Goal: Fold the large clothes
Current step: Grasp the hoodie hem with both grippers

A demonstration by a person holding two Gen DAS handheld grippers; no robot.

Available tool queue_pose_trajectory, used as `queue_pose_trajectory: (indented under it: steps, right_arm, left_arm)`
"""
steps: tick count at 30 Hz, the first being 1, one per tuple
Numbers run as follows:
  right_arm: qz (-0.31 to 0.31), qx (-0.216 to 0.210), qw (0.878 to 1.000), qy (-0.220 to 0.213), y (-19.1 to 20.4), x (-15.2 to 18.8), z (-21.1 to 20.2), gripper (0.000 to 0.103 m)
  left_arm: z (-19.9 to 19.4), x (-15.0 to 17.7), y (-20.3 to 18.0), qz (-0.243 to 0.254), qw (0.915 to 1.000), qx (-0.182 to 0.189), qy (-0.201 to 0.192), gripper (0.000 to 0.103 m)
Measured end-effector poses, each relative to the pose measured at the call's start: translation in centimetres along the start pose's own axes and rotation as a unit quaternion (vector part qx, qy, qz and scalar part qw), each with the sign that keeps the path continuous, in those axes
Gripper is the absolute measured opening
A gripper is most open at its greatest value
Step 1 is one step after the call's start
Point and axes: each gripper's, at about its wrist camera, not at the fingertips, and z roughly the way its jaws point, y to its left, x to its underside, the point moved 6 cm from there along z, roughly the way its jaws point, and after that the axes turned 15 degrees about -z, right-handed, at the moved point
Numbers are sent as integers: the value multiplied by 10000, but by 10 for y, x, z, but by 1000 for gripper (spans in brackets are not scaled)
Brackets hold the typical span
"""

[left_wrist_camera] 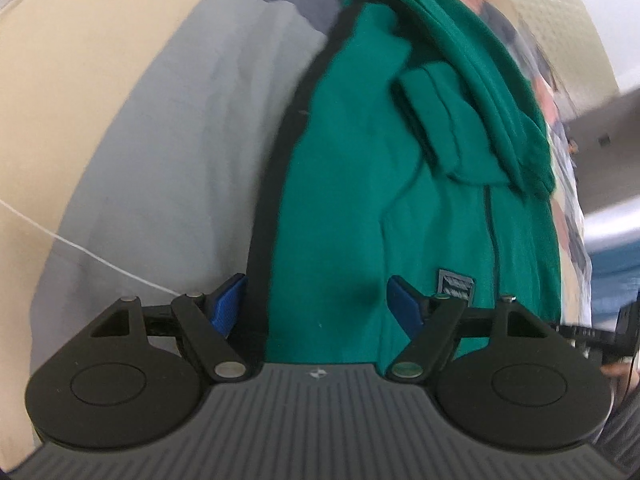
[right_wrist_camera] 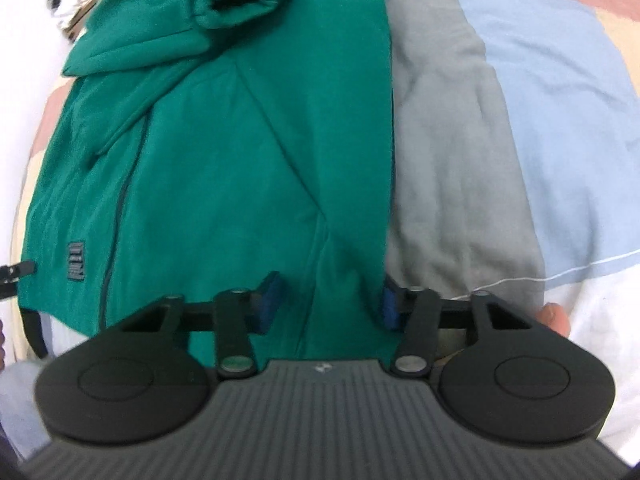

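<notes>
Left wrist view: the green fleece jacket (left_wrist_camera: 344,184), sleeves already folded inward to a narrow strip, lies on the pastel patchwork bedspread (left_wrist_camera: 168,128). The left gripper (left_wrist_camera: 312,304) stands wide open astride its near left edge, gripping nothing.

Right wrist view: the right gripper (right_wrist_camera: 330,300), jaws half-open, straddles the jacket's (right_wrist_camera: 224,152) near right corner; contact uncertain. Judged remaining: the lengthwise fold, near hem carried far.
</notes>
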Motion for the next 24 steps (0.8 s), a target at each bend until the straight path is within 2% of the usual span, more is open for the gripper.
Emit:
queue_pose_trajectory:
  steps: [1,3,4,8,12,17,21,24]
  right_arm:
    - [-28,-35,10000,-4,2,1,-3,33]
    - [-126,-39,9999,-44,7,4,-11,24]
    - [-204,-7,9998,-81,9,5,-15,19]
    - [-344,123,9988,-324,13,9,-38,12]
    - [-302,19,9967,-752,7,2,-66,11]
    - [-281,-97,9904,-1350,4,-10,-108,10]
    - [-262,-200,9849,-1700,2,-16,-133,10]
    - [-288,-290,9802,-1936,2,-10,-153,9]
  left_arm:
    - [0,3,-3,37,9999,95,84,69]
    - [0,10,-10,21,9994,234,265,56]
    - [-1,12,-14,70,9994,212,265,44]
    - [-14,19,-31,262,9994,242,-30,21]
    - [-48,15,-41,-94,9963,654,-552,15]
    - [-96,12,-57,-561,9833,1265,-1183,11]
    - [-121,15,-70,-795,9736,1561,-1464,11]
    - [-137,21,-76,-847,9696,1681,-1561,10]
